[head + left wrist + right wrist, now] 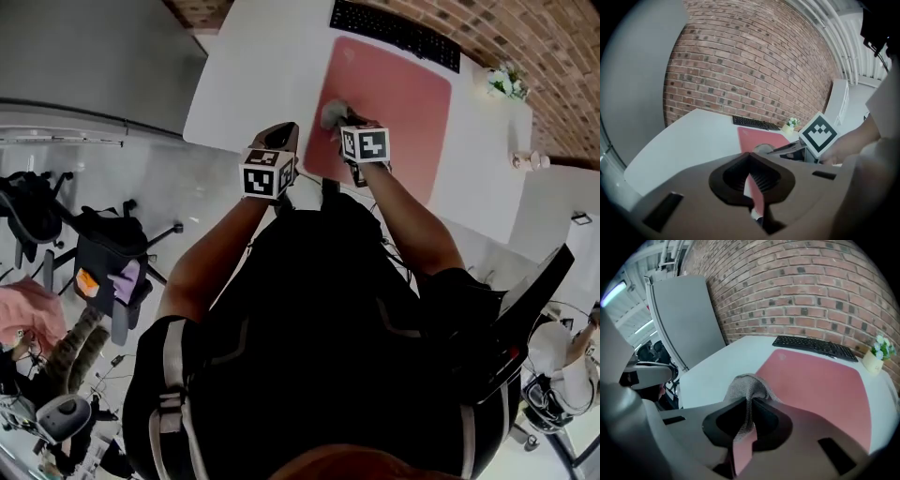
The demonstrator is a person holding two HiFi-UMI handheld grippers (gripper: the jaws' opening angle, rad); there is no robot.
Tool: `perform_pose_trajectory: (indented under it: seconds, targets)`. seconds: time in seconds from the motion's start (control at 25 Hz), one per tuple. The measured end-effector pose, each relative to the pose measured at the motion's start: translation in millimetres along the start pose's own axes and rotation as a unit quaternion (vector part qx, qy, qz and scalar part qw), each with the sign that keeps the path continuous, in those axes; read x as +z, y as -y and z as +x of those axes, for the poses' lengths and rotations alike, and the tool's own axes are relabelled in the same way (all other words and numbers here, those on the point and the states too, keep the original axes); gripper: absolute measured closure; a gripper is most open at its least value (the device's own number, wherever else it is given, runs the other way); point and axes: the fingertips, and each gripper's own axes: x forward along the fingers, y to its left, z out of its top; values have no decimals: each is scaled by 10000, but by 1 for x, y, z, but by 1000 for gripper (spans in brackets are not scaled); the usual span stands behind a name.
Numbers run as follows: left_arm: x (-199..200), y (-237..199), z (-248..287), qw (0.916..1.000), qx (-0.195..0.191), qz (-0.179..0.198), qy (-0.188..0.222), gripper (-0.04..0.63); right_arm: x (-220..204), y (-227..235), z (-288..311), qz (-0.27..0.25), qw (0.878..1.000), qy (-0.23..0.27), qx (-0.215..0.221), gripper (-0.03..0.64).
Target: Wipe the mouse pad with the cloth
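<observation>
My right gripper (750, 404) pinches the grey cloth (745, 384) at the pink mouse pad's (820, 380) near-left corner, my left gripper (751, 158) closed on nothing, so I judge most wiping remains.

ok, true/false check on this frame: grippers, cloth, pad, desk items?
1. The right gripper is shut on the crumpled grey cloth. True.
2. The left gripper holds a second cloth. False: it is shut and empty.
3. The grey cloth touches the black keyboard. False: it is over the near left part of the pink rectangular mouse pad, well apart from the keyboard.
4. A small pot of white flowers stands on the white table, right of the keyboard. True.
</observation>
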Motion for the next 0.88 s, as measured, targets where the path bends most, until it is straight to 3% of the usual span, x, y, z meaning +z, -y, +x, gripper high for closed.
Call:
perform_pose_trajectory:
  seconds: [0.44,0.88]
  targets:
    - [16,-7,17,9990,403,-96,-138,595,25,-10,53,-283,9983,-251,435,575]
    - [24,16,44,9994,145,153,-267,595,7,32,47,286,9989,-291,244,575]
